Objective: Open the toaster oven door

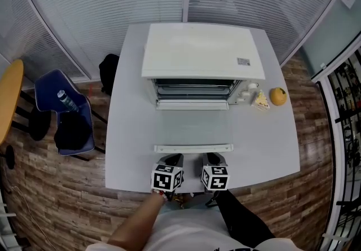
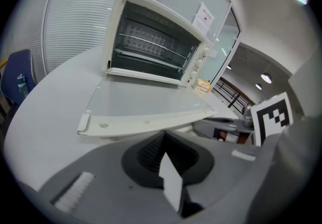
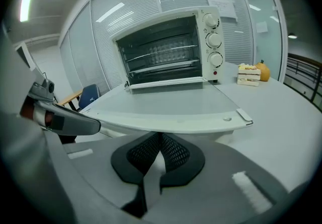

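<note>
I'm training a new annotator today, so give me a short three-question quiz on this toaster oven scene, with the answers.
1. True or false: the toaster oven door stands shut.
2. Which lies nearer the toaster oven: A, the orange, or B, the cake slice?
3. Fill in: the jaws of the left gripper and the right gripper are ____, with nothing between them.
Key: 1 false, it lies folded down flat over the table; 2 B; 3 together.
</note>
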Action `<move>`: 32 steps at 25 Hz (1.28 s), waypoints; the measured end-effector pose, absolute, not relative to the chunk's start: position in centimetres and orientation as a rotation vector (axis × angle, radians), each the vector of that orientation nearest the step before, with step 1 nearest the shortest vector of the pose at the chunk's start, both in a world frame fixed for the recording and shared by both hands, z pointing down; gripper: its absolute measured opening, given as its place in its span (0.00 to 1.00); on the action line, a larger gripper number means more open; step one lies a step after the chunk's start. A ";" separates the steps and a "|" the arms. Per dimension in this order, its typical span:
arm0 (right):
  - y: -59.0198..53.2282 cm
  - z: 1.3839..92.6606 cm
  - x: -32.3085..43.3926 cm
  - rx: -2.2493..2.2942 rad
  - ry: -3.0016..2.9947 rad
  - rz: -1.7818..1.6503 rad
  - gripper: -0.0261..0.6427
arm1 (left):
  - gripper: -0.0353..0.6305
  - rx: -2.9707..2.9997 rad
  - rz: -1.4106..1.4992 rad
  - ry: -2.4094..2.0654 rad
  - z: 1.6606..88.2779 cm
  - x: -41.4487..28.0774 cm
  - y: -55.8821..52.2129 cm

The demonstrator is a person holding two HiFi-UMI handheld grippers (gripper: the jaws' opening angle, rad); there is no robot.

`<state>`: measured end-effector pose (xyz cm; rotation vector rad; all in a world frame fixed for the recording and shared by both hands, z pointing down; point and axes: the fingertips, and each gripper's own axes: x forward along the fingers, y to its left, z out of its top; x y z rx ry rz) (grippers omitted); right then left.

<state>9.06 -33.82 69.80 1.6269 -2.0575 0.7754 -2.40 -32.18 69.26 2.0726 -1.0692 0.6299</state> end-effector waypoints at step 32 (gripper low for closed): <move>-30.9 62.1 9.5 1.761 -2.122 0.532 0.04 | 0.14 2.308 0.579 -1.116 63.3 -3.4 -32.0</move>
